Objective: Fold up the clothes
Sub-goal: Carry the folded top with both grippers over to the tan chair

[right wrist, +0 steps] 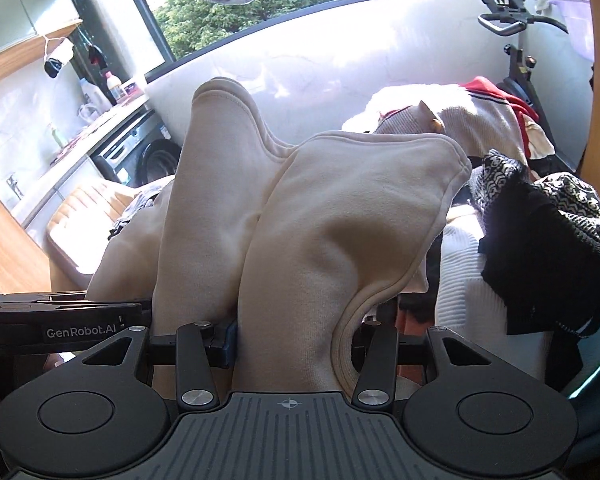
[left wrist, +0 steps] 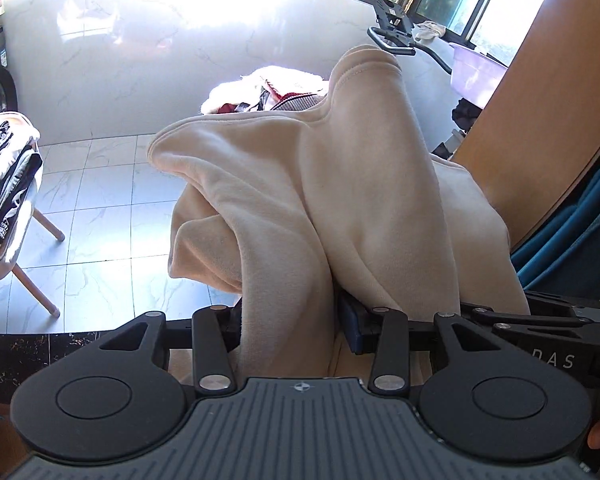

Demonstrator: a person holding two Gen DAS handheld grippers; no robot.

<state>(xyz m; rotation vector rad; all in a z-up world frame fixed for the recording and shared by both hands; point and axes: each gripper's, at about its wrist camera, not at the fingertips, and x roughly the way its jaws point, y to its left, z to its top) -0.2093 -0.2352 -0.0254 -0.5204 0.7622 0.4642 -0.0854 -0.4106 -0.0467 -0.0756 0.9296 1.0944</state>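
A cream fleece garment [left wrist: 340, 200] hangs bunched between two handheld claws, clear of any table, above a tiled floor [left wrist: 100, 220] and just beside a pile of unsorted clothes [right wrist: 480, 128]. The left gripper [left wrist: 290, 320] pinches a thick gather of the fabric, its jaws narrowed onto the cloth, with a stitched hem standing up in two soft peaks beyond the fingers. The right gripper [right wrist: 296, 328] does the same in its own view, clamped on a double fold whose rounded, seamed edge curls past the right-hand jaw. The two tools sit close side by side, each showing at the margin of the other's view.

The cloth looks thick, brushed and matte, with neat topstitching along its edges; it reads as a sweatshirt or hooded top, though which part is gripped cannot be told. It will likely handle as soft and floppy, moderately heavy for clothing, not slippery and not fragile, sagging wherever it is unsupported. Seams, hems and corners look the surest places to take hold, since a pinch in mid-panel would only gather slack.

A stack of folded clothes [left wrist: 8, 184] rests on a wooden-legged stool [left wrist: 40, 240] at the left edge of the left wrist view; a black patterned knit [right wrist: 548, 240] drapes over the pile.
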